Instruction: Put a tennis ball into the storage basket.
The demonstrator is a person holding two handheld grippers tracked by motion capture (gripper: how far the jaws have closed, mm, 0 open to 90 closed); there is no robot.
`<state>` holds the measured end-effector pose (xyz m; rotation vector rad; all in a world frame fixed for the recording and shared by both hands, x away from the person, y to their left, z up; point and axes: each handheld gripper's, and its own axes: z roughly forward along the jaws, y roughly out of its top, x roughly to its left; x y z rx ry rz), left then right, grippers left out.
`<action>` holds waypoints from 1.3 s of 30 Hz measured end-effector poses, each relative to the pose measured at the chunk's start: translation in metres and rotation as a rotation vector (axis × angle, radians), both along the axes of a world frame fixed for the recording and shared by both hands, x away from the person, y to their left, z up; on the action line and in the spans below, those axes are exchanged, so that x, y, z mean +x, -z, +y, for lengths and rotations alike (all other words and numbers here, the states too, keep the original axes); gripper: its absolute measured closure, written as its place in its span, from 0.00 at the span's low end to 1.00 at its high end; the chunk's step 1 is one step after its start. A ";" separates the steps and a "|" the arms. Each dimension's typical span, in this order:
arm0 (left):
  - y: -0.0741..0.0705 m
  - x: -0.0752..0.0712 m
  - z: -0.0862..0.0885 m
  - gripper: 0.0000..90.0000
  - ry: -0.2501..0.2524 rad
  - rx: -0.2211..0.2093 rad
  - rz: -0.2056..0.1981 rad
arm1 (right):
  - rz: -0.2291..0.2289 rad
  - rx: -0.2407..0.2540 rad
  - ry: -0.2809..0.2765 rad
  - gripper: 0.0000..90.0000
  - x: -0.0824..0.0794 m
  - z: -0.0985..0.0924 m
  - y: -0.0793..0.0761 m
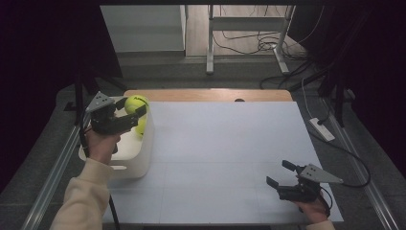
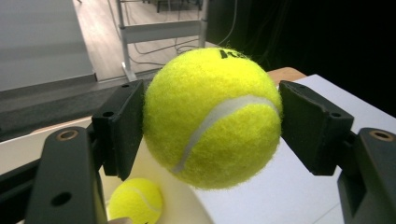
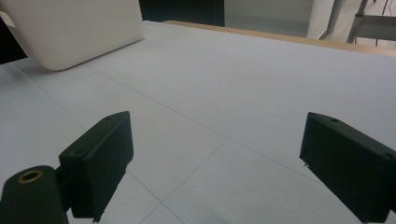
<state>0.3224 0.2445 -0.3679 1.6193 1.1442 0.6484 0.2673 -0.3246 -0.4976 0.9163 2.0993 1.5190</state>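
My left gripper is shut on a yellow-green tennis ball and holds it above the white bin at the table's left edge. Seen along the left gripper, the ball is squeezed between both black pads. A second tennis ball lies inside the bin below it, and its edge peeks out under the held one. At the near right of the white table top, my right gripper rests open with nothing between its jaws.
The white bin's outer wall stands at the far left in the right gripper view. A wooden table edge runs along the back. Cables and a metal frame lie on the floor beyond; a power strip sits off the right side.
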 end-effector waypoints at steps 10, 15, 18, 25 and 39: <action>0.003 0.006 0.010 0.30 -0.047 0.025 0.026 | 0.001 0.000 -0.003 0.11 0.000 0.001 0.000; 0.003 0.008 0.015 0.30 -0.065 0.023 0.028 | 0.002 0.002 -0.002 0.11 0.000 0.000 0.000; 0.003 0.010 0.018 0.30 -0.079 0.024 0.037 | 0.003 0.001 -0.003 0.11 0.000 0.000 0.000; 0.008 0.019 0.028 0.30 -0.118 0.026 0.070 | 0.003 0.001 -0.004 0.11 0.000 0.000 0.000; 0.017 0.030 0.047 0.30 -0.185 0.025 0.135 | 0.004 0.000 -0.006 0.11 0.000 0.001 0.001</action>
